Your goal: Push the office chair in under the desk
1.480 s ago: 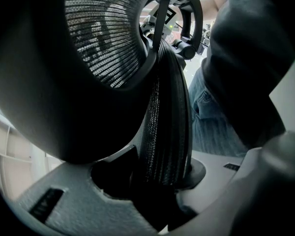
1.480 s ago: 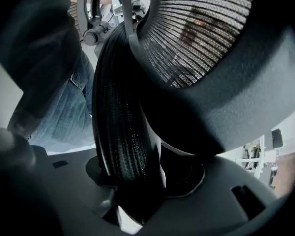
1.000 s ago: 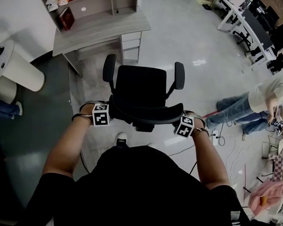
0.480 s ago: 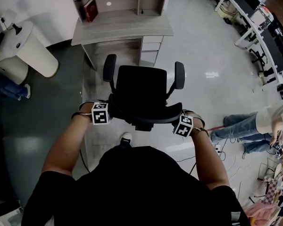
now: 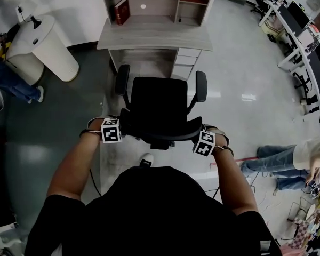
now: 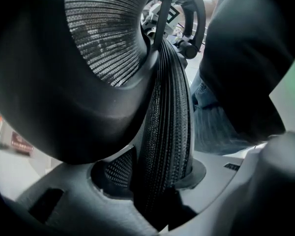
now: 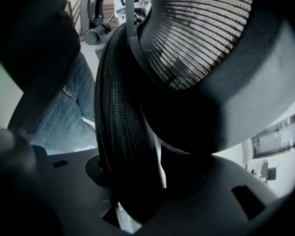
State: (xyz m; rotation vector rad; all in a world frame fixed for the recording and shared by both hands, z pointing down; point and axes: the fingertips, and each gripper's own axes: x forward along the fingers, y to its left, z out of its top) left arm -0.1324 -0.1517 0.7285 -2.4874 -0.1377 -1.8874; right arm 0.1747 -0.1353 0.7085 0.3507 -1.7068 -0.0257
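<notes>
The black office chair (image 5: 160, 103) stands in the middle of the head view with its seat facing the grey desk (image 5: 154, 36); its armrests reach close to the desk's front edge. My left gripper (image 5: 122, 128) is shut on the left end of the backrest's top rim, and my right gripper (image 5: 195, 138) is shut on the right end. In the left gripper view the ribbed mesh rim (image 6: 167, 127) runs down between the jaws of the left gripper (image 6: 157, 200). The right gripper view shows the same rim (image 7: 120, 117) wedged in the right gripper (image 7: 132, 195).
A drawer unit (image 5: 188, 64) fills the right side under the desk, leaving the knee space (image 5: 144, 65) on the left. A hutch with a red book (image 5: 121, 10) tops the desk. A white bin (image 5: 48, 47) stands left. One person's legs (image 5: 280, 161) are at the right, another's (image 5: 13, 81) at the left.
The chair and both grippers have rolled toward the desk and swung to face it squarely; the desk now sits just ahead of the armrests. Both grips are unchanged.
</notes>
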